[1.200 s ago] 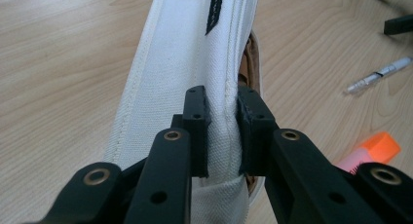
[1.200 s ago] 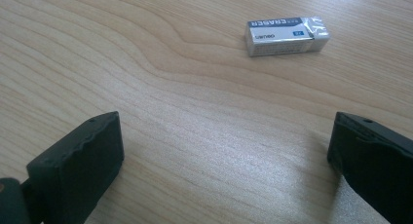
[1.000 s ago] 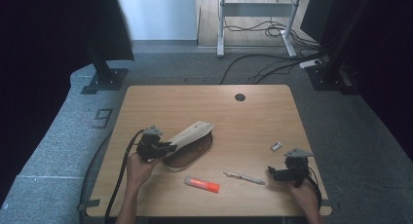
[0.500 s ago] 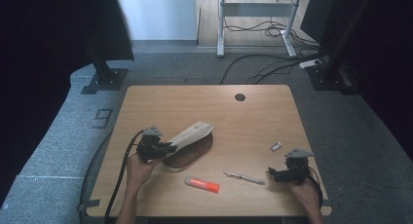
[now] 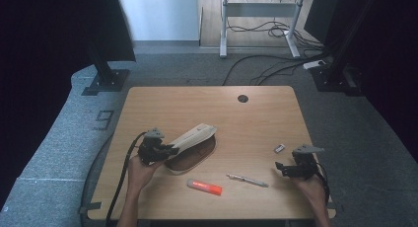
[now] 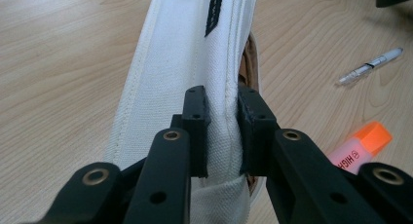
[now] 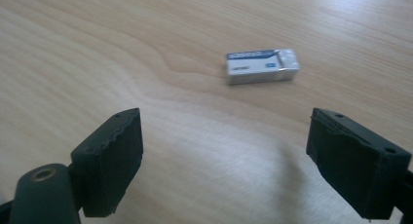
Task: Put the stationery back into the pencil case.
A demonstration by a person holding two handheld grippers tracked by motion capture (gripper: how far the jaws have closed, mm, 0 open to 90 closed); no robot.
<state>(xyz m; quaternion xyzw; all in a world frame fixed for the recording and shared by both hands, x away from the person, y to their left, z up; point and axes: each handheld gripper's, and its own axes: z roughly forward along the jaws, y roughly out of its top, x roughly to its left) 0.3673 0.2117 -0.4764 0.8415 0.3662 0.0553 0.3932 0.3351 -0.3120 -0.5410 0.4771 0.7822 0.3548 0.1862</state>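
A white canvas pencil case [image 5: 193,136] with a brown inside lies open on the wooden table [image 5: 207,103], its flap raised. My left gripper [image 5: 170,149] is shut on the edge of that flap; the left gripper view shows the pencil case [image 6: 195,48] pinched between the black pads [image 6: 197,118]. An orange highlighter [image 5: 204,187] and a clear pen [image 5: 248,180] lie near the front edge, and the highlighter [image 6: 361,146] and pen [image 6: 371,65] also appear to the right of the left jaws. My right gripper [image 5: 282,170] stands open at the front right, empty, with a small white eraser [image 7: 262,65] ahead of it.
The eraser [image 5: 279,148] sits just beyond the right gripper. A round cable hole [image 5: 242,98] marks the table's far side. Monitor stands [image 5: 106,79] and loose cables [image 5: 266,69] occupy the floor behind.
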